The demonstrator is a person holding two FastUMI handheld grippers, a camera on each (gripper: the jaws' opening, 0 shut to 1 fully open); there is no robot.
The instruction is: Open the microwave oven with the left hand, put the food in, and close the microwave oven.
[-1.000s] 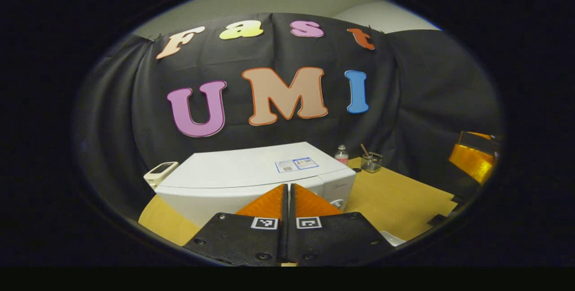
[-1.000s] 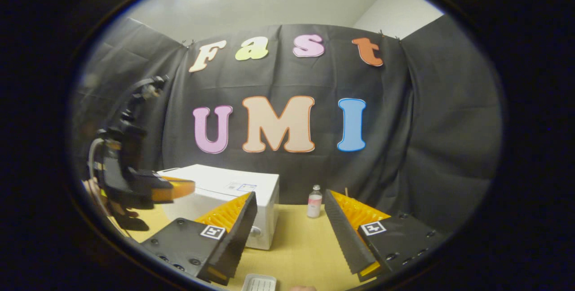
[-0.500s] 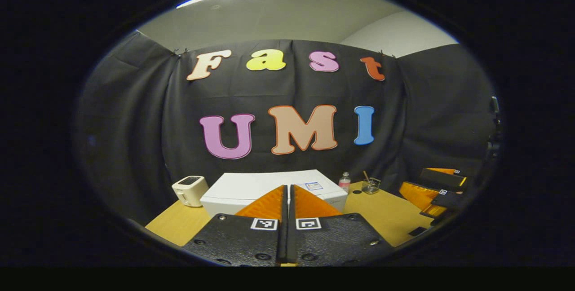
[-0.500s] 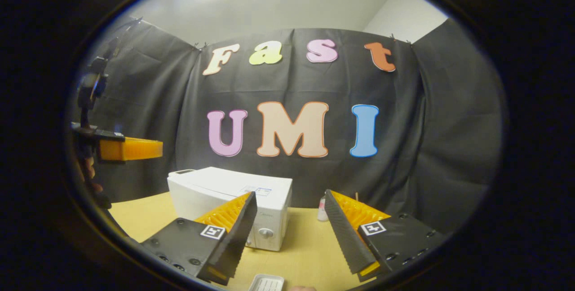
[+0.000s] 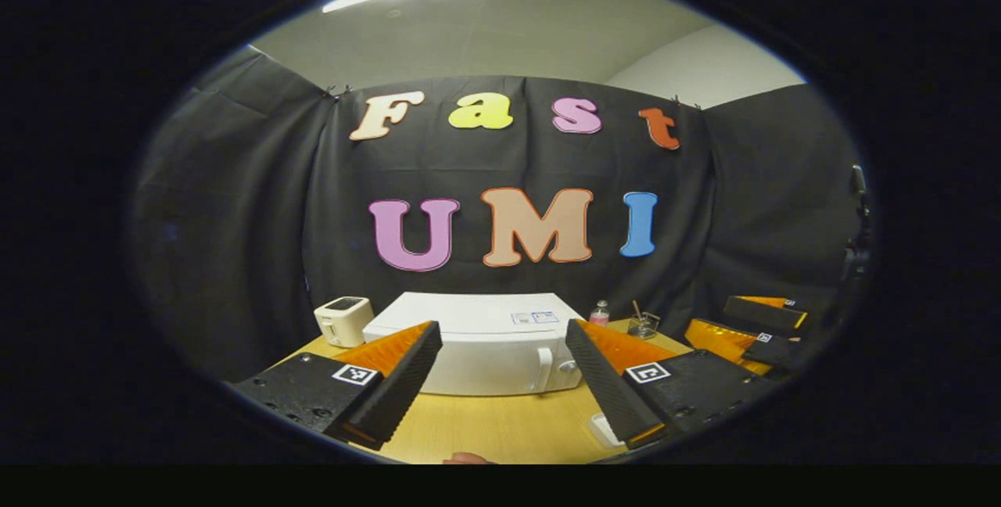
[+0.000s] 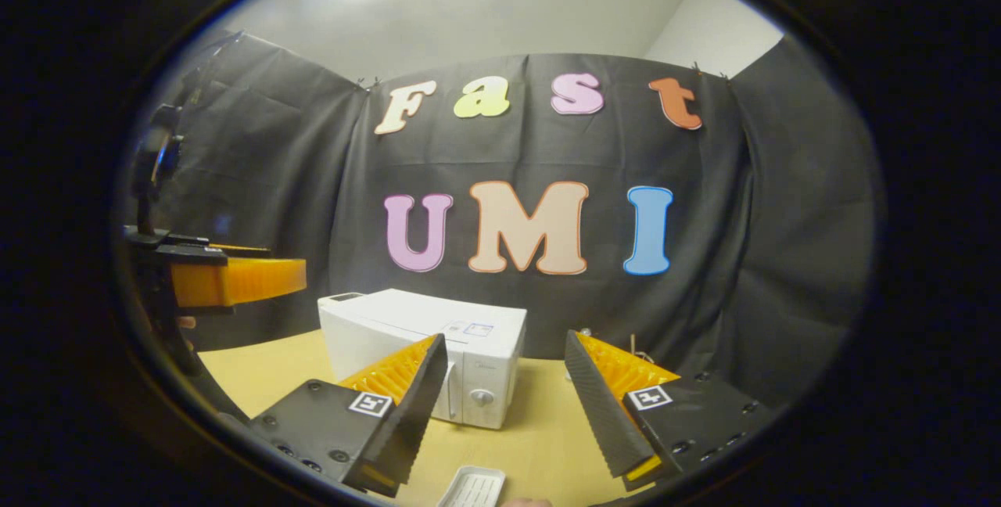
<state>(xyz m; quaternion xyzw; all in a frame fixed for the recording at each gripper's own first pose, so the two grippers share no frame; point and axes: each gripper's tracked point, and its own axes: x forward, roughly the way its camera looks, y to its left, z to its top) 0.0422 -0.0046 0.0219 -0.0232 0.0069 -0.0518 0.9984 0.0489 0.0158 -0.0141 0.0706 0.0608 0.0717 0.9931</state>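
Observation:
The white microwave (image 5: pixel 477 335) stands on the wooden table (image 5: pixel 485 429) with its door shut and a vertical handle (image 5: pixel 544 368) near its right side. My left gripper (image 5: pixel 502 327) is open, held back from the microwave's front with nothing between its fingers. In the right gripper view the microwave (image 6: pixel 426 327) sits ahead on the left, and my right gripper (image 6: pixel 505 337) is open and empty. A white food tray (image 6: pixel 471 487) lies on the table below the right gripper; I cannot make out what it holds. The left gripper (image 6: pixel 293 278) hovers at the far left.
A small white appliance (image 5: pixel 342 319) stands left of the microwave. A small bottle (image 5: pixel 600 313) and a glass jar (image 5: pixel 645 325) with sticks stand behind its right side. The right gripper (image 5: pixel 715 321) hangs at the right edge. Bare tabletop lies in front of the microwave.
My left gripper has gone from shut to open and has drawn back and up from the microwave. The right gripper stays open and has barely shifted.

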